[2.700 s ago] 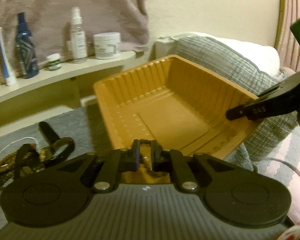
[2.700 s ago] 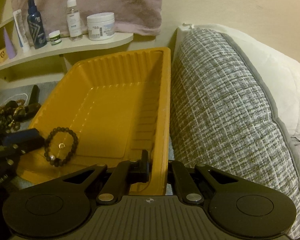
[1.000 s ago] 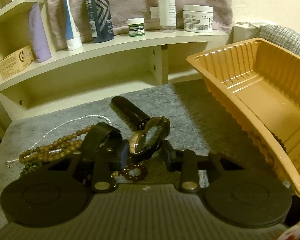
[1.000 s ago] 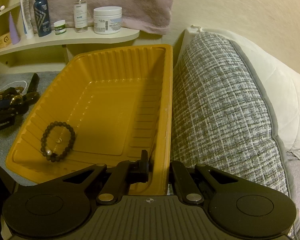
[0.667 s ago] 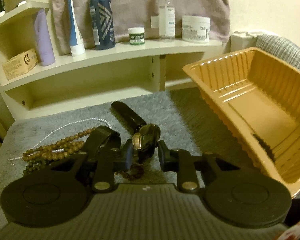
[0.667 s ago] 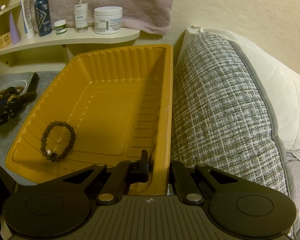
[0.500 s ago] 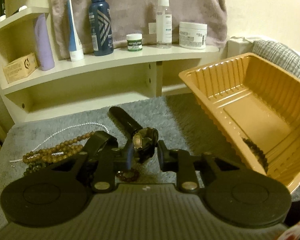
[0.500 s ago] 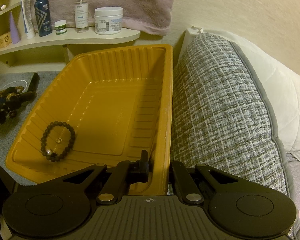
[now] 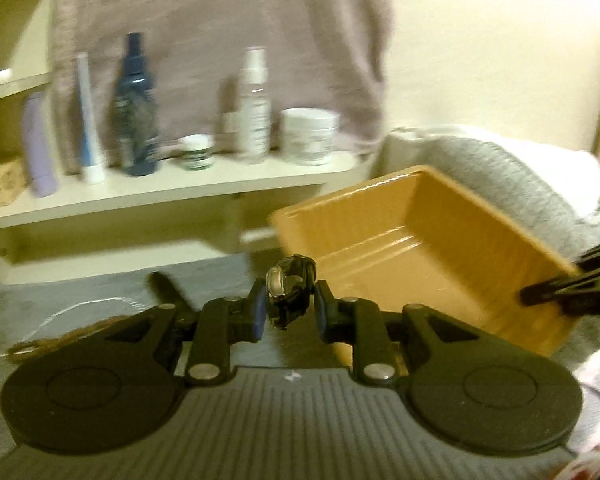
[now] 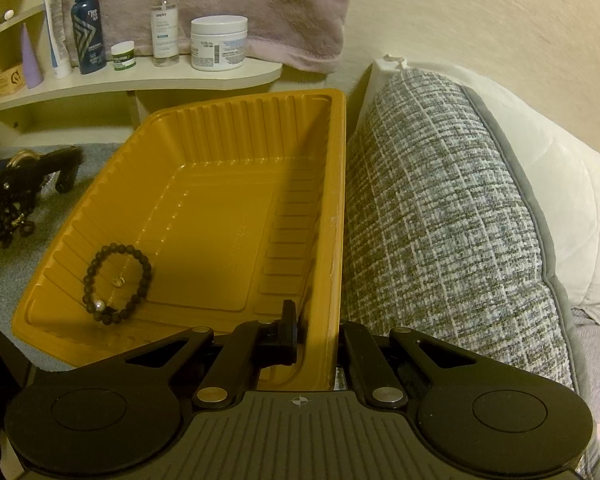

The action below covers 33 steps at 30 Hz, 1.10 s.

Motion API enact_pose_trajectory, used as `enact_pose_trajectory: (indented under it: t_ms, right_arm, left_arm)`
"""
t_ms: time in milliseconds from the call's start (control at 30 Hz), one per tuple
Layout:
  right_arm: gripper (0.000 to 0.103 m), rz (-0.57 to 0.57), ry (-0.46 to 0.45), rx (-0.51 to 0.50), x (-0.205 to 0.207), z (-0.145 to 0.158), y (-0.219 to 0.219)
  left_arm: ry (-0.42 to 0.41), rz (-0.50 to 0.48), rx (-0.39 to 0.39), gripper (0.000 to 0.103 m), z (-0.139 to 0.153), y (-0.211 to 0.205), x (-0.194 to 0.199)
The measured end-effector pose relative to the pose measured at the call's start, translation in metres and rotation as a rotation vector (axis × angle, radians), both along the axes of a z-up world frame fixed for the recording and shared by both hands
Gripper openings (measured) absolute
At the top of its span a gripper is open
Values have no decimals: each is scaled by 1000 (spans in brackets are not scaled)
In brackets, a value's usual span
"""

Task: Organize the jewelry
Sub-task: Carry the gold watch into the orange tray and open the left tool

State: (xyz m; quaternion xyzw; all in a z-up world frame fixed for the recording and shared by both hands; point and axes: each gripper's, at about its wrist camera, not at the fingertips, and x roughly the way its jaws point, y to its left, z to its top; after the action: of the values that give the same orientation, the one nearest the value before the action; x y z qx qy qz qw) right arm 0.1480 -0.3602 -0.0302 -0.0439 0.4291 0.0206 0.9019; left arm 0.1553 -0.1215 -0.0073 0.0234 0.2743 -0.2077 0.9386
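My left gripper (image 9: 290, 306) is shut on a black wristwatch (image 9: 290, 292) with a gold-rimmed face and holds it above the grey mat, just left of the orange tray (image 9: 480, 216). In the right wrist view the left gripper (image 10: 24, 176) with the watch hangs at the far left. My right gripper (image 10: 318, 326) is shut on the near right wall of the tray (image 10: 338, 208). A black bead bracelet (image 10: 116, 282) lies inside the tray at its near left. A brown bead necklace (image 9: 60, 334) and a thin white chain (image 9: 80, 306) lie on the mat.
A shelf (image 10: 140, 80) behind holds bottles, a tube and a white jar (image 10: 218, 42), with a mauve towel (image 10: 260, 4) hanging above. A grey woven cushion (image 10: 440, 216) and a white pillow (image 10: 560, 184) press against the tray's right side. Dark beads (image 10: 8, 220) lie on the mat.
My left gripper closed on the wristwatch, lifted it off the mat and swung right toward the tray. The right gripper and tray have stayed still.
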Motion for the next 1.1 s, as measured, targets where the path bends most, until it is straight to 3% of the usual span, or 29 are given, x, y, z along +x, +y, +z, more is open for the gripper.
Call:
enact_pose_trajectory:
  t_ms: [233,433,567,800,1100]
  right_arm:
    - [4,-1,1,3,0,1,0]
    - [4,-1,1,3,0,1,0]
    - [4,-1,1,3,0,1,0]
    - [4,2,3,1,0,1,1]
    - [4,3,2,-3,0,0,2]
  left_arm:
    - [28,-122,1,22,-10,-40,-14]
    - [50,-165,23,22,-20,-59,-19]
    - [74,-182,31,29,-23,-64,-20]
    - [34,-146,45,30,-16,-52,-21]
    - [16,-22,90,30,-16,-11,-21]
